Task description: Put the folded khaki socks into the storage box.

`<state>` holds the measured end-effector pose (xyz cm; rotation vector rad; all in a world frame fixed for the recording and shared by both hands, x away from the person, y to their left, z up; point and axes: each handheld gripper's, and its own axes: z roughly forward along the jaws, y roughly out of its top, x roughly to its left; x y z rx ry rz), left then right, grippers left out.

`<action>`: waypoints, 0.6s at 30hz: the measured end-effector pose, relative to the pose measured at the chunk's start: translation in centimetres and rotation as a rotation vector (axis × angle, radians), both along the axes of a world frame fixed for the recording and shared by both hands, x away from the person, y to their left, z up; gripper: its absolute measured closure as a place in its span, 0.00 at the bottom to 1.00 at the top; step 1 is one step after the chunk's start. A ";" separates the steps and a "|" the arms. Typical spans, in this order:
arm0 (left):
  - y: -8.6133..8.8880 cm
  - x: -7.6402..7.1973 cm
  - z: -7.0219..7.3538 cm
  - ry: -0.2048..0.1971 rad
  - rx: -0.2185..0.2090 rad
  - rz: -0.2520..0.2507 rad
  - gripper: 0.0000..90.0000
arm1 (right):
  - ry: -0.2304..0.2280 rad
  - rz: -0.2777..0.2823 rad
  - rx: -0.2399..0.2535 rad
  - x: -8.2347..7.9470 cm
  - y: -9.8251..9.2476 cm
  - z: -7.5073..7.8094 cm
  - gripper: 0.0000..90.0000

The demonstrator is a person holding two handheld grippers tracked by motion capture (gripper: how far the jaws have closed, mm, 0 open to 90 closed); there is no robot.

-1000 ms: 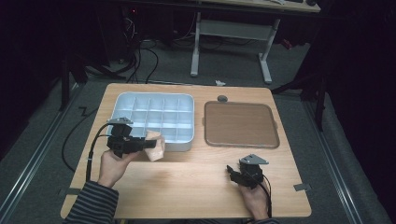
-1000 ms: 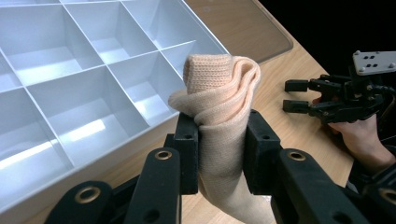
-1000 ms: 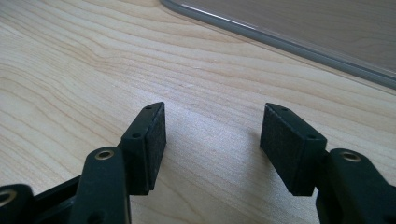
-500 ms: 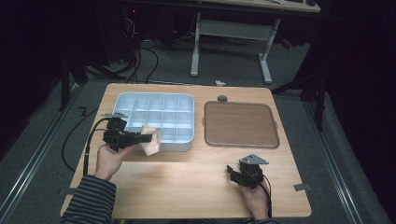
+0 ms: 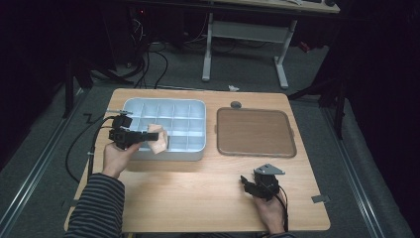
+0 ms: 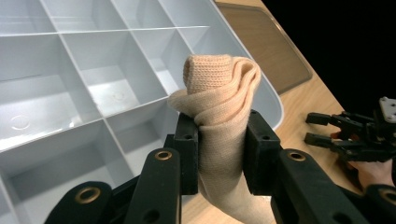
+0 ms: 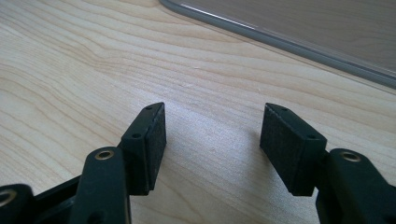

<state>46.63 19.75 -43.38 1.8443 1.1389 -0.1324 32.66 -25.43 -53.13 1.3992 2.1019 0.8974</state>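
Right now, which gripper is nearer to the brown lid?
Right. The right gripper rests on the table just in front of the brown lid; the left gripper is over the divided tray, farther off.

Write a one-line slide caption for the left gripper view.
Left gripper clamps a rolled beige knitted cloth above the white plastic compartment tray.

Your left gripper (image 5: 143,139): black body, two thick black jaws with flat rectangular pads, brass-ringed rivet holes along linkage arms, small screw holes in pad edges. Black cable trailed from it in loop over table edge. Your left sleeve (image 5: 96,206) — dark and light grey horizontal stripes, cuff at wrist. Your right gripper (image 5: 247,184): same black build, same matte pads, grey three-cornered plate (image 5: 270,170) on top with small holes — black cable ran back along hand.
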 end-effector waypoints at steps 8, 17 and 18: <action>-0.6 1.3 -0.1 0.020 0.004 0.002 0.79 | -0.001 0.001 -0.002 0.0 0.0 0.0 0.46; -1.2 2.6 -1.7 0.076 0.016 0.013 0.79 | 0.000 0.001 -0.002 0.0 0.0 0.0 0.45; -1.2 2.7 -1.9 0.083 0.021 0.012 0.79 | 0.001 0.001 -0.001 0.0 0.0 0.0 0.45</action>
